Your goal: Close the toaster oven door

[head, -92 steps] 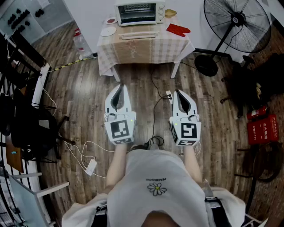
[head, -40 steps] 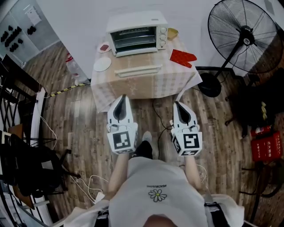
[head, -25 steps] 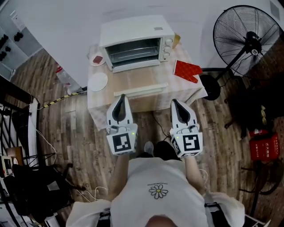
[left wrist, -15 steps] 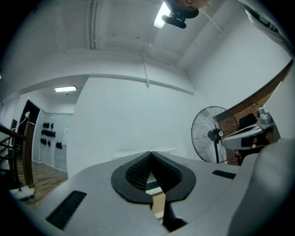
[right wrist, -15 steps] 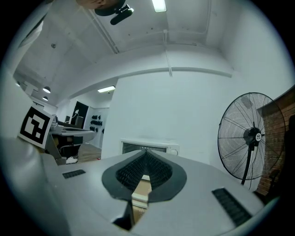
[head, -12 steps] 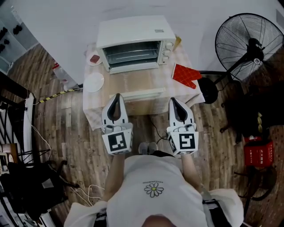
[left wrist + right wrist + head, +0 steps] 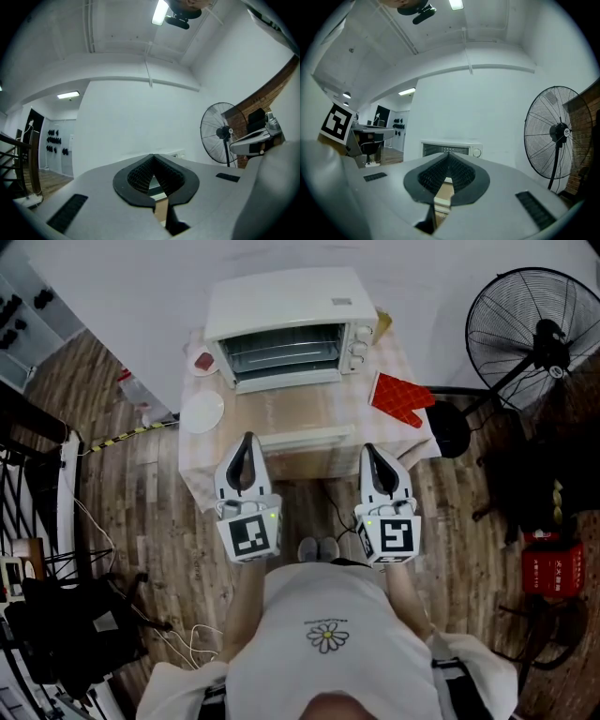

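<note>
A white toaster oven stands at the back of a small table with a checked cloth. Its glass door hangs open, lying flat toward me, with the pale handle bar at its front edge. My left gripper is shut and empty, its tip just short of the handle's left end. My right gripper is also shut and empty, by the handle's right end. In the right gripper view the oven shows beyond the closed tips. The left gripper points up at the wall.
A red oven mitt lies right of the door, a white plate left of it, a small dish behind. A standing fan is at the right. A red box sits on the wooden floor.
The person has walked up to the table; the oven and table have grown nearer. Both grippers stayed shut and now reach the table's front edge by the door handle.
</note>
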A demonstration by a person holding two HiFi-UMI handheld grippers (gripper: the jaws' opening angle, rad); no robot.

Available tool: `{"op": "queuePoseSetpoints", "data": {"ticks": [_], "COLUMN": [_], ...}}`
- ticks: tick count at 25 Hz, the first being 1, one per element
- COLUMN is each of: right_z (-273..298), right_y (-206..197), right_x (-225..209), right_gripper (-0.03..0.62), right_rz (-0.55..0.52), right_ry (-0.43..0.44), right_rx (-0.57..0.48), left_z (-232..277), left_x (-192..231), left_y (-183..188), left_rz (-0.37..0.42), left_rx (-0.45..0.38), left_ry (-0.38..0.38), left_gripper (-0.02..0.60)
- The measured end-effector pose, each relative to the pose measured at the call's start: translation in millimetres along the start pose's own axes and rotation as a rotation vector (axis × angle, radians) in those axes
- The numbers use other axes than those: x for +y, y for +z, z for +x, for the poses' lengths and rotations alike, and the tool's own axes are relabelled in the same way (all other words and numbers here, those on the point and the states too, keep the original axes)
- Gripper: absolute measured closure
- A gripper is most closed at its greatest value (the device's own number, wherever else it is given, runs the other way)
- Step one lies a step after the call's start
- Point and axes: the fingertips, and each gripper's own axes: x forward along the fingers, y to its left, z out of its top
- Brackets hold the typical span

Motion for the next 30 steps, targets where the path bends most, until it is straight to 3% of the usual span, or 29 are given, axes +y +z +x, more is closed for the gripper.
{"op": "queuePoseSetpoints", "data": {"ticks": [13, 16, 20, 24, 30], "right_z": [27.3, 35.4, 44.6, 55.2, 69.5], "right_y": [18.3, 18.5, 2.7, -23.2, -68.7], "right_x": [-11.8, -13.7, -17.2, -20.8, -18.2], "right_gripper": [0.577, 0.522, 0.504, 0.439, 0.434], "right_rz": [0.083, 0.082, 0.099, 0.12, 0.072], "right_ry": [0.085, 0.099, 0.104, 0.09, 0.095], "right_rx": [-0.035, -0.031, 0.009, 0.068, 0.165], "left_z": [11.8, 13.4, 15.6, 17.1, 18.2], "left_x": [-1.9, 0.2, -0.8, -1.1, 0.2], "left_y": [-3.3, -7.7, -9.8, -13.1, -20.4], "left_rz": [0.004, 0.021, 0.013, 0.016, 0.025], "left_rx": [0.008, 0.024, 0.031, 0.043, 0.07], "left_ry": [0.01, 0.013, 0.019, 0.019, 0.022], "left_gripper": [0.566, 0.566, 0.566, 0.566, 0.566]}}
